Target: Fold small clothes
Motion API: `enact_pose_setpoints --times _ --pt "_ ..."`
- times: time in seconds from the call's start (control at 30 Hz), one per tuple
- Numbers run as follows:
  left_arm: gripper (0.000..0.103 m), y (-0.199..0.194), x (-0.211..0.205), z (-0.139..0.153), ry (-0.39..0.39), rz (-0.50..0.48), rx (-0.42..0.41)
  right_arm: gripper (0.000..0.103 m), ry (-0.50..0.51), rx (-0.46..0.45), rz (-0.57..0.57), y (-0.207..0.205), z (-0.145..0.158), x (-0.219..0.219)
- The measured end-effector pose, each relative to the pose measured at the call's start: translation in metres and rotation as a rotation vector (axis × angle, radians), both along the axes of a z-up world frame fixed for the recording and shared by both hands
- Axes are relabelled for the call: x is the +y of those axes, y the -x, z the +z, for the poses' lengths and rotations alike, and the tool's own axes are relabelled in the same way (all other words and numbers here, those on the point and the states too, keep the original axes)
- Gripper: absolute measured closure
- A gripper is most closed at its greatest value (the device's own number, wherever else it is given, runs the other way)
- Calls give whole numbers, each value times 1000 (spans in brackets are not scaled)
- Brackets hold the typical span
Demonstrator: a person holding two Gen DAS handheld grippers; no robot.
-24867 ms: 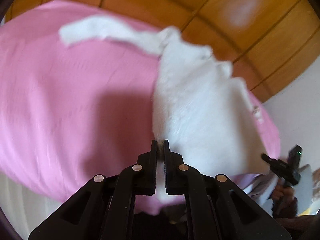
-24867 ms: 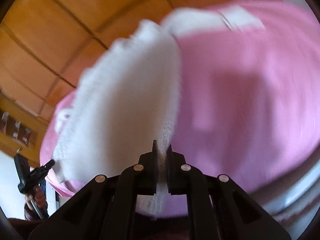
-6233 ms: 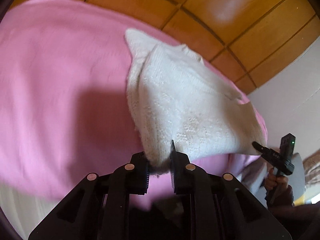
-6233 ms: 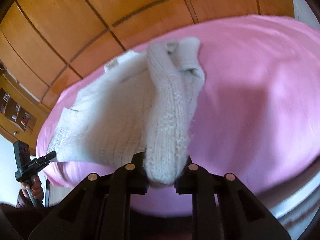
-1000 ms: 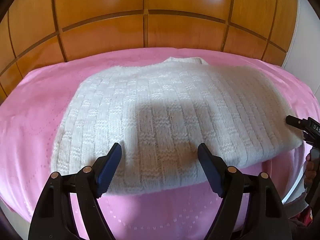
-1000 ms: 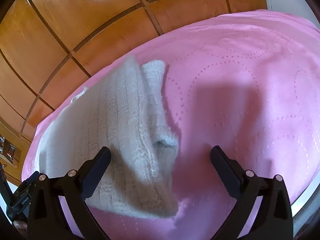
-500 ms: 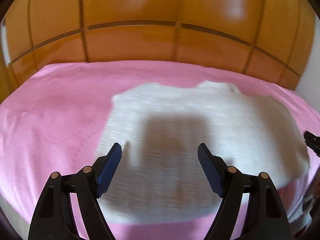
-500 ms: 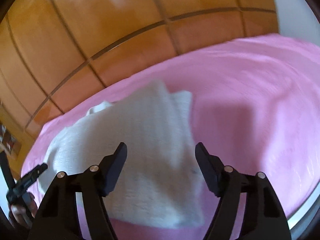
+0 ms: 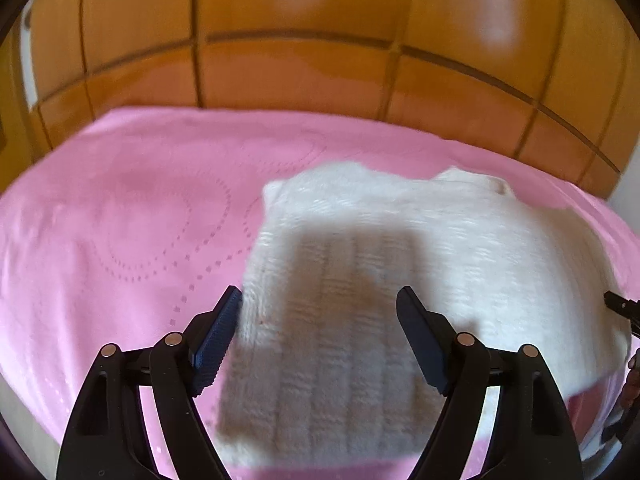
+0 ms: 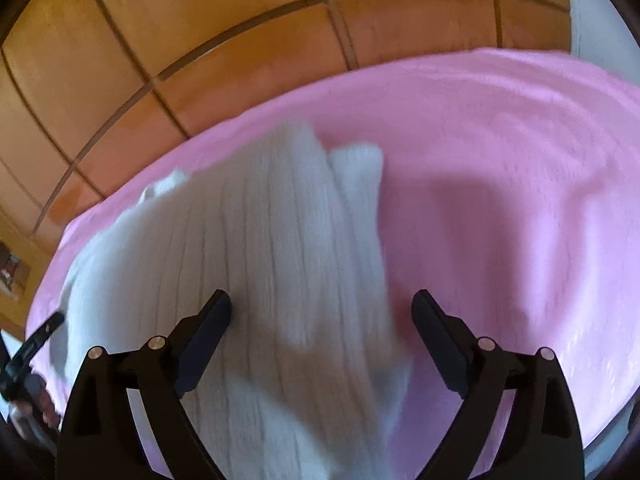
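Observation:
A white knitted sweater lies folded on the pink bedspread. My left gripper is open and empty, just above the sweater's left near corner. In the right wrist view the sweater lies with a folded sleeve along its right side. My right gripper is open and empty, over the sweater's right near edge. The other gripper's tip shows at the right edge of the left view and at the left edge of the right view.
A wooden panelled wall stands behind the bed. The pink bedspread reaches out on both sides of the sweater. A white wall shows at the far right.
Both grippers have moved lower and closer to the sweater. The left one has swung toward its left edge, the right one toward its right edge. Both stay open.

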State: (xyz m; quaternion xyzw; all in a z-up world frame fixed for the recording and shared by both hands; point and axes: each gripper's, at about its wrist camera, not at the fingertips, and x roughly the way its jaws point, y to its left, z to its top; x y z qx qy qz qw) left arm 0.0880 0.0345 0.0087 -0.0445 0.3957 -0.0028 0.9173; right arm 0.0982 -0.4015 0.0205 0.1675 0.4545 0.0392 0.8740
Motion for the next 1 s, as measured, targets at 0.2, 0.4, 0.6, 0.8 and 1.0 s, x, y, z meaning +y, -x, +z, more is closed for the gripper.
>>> enact_pose_setpoints --times 0.2,0.4,0.6,0.8,1.0 --pt "25 14 -15 5 59 -82 -15 42 -71 29 53 44 0 6" --pt "46 11 -9 -2 120 -107 24 81 -83 35 74 43 25 25" --pt "46 -1 21 -7 167 -54 51 84 -109 -115 208 35 101 76" --pt "46 -14 78 -13 159 158 117 91 -143 -216 371 20 143 153" --pt "46 -2 119 -3 426 131 91 93 -150 -183 573 3 123 262"
